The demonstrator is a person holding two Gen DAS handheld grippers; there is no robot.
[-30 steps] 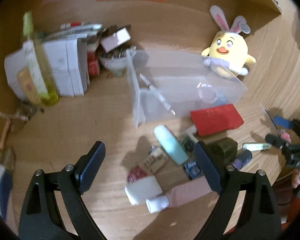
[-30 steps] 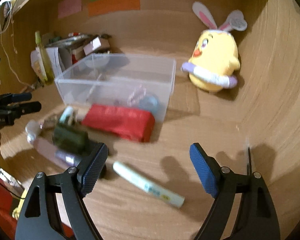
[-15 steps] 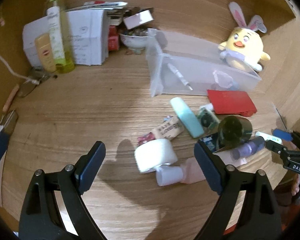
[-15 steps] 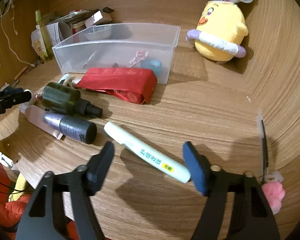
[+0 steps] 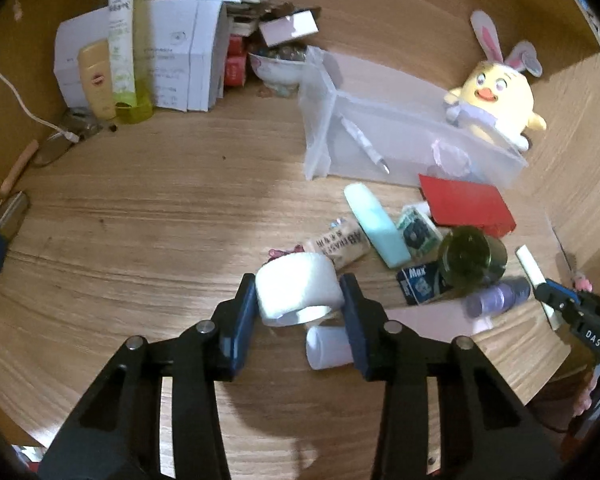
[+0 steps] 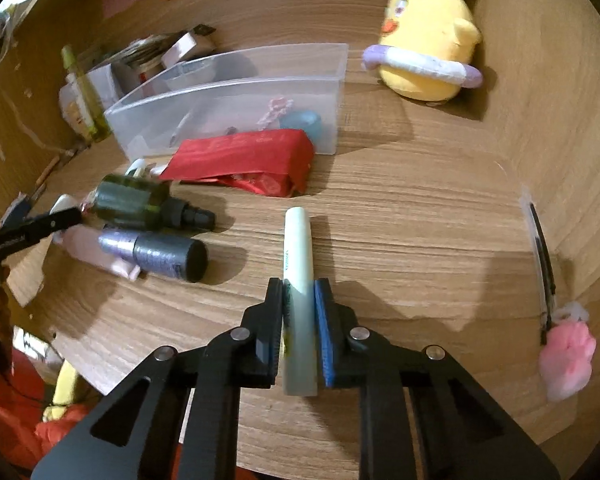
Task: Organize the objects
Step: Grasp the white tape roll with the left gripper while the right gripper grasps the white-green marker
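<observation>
My left gripper (image 5: 298, 294) is shut on a white round jar (image 5: 296, 288) lying on the wooden desk. My right gripper (image 6: 299, 292) is shut on a pale green tube (image 6: 298, 280), which points away from me. A clear plastic bin (image 5: 400, 148) stands beyond the clutter and also shows in the right wrist view (image 6: 236, 100); it holds a pen and small items. In front of it lie a red pouch (image 6: 244, 160), a dark green bottle (image 6: 140, 200), a purple bottle (image 6: 160, 254) and a mint tube (image 5: 376, 224).
A yellow plush chick (image 5: 496, 100) sits behind the bin. White boxes (image 5: 172, 56), a green bottle (image 5: 128, 40) and a bowl (image 5: 278, 68) stand at the back left. A black hair clip with a pink pompom (image 6: 556, 308) lies at the right.
Both grippers have closed: the left one on the white jar, the right one on the pale green tube. Both moved forward and down toward the desk.
</observation>
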